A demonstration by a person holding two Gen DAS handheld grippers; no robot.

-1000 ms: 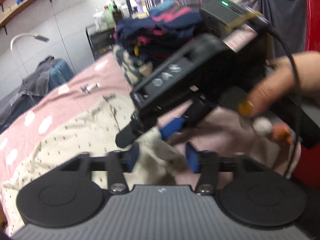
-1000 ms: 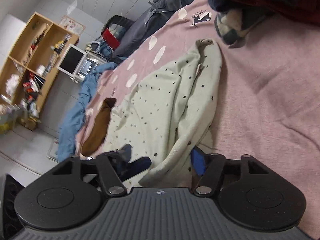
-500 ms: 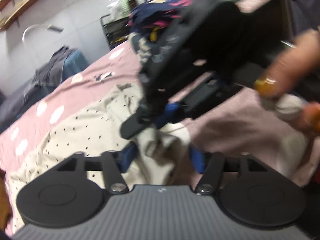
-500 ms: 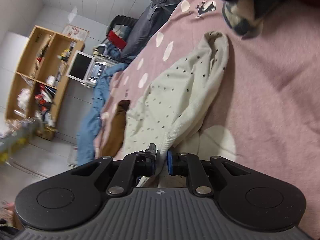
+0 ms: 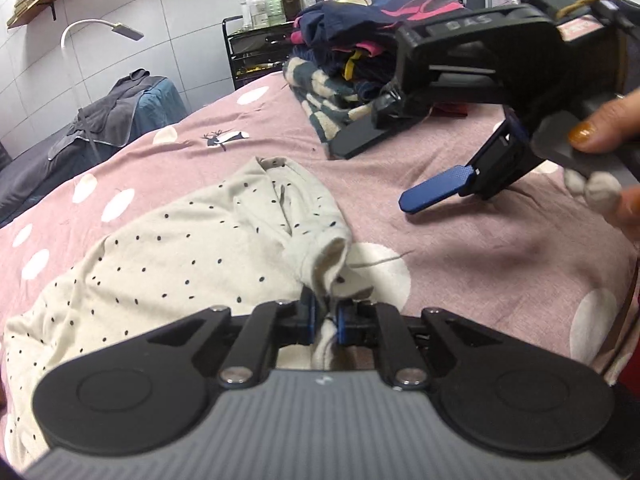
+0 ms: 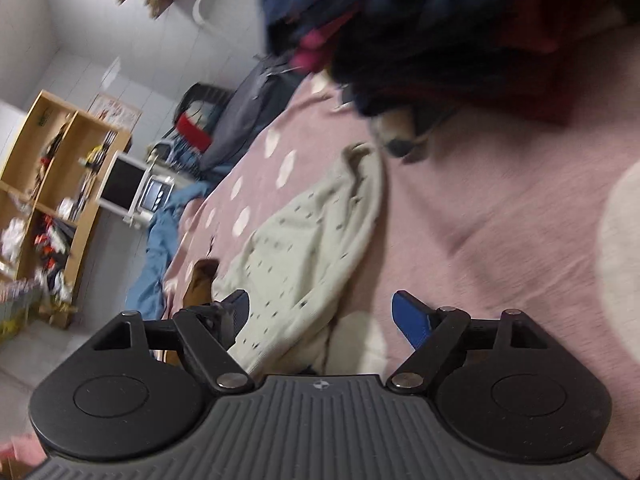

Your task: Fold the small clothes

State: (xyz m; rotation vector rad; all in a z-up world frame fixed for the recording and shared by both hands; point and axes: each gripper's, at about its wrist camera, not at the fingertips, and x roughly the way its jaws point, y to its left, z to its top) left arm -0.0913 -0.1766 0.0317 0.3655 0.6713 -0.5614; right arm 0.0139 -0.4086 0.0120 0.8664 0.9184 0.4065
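Note:
A cream garment with dark dots (image 5: 180, 264) lies rumpled on the pink bed cover (image 5: 480, 248). My left gripper (image 5: 325, 312) has a bunched edge of it pinched between its blue pads, and its jaws are closing. The right gripper (image 5: 400, 168), held by a hand (image 5: 600, 132), hovers above the cover to the right of the garment. In the right wrist view, which is blurred, the right gripper (image 6: 320, 312) has its jaws opening wide. The garment (image 6: 312, 248) lies beyond its fingers, and the pads touch nothing.
A pile of dark folded clothes (image 5: 352, 48) sits at the far end of the bed, seen close and blurred as the pile (image 6: 440, 32). A black cart with bottles (image 5: 276, 0) stands behind it. Grey and blue clothing (image 5: 120, 108) lies at the far left.
The left jaws have closed onto the garment's bunched edge. The right gripper pinched the cloth half a second ago, then let go, opened wide and drew away to the right.

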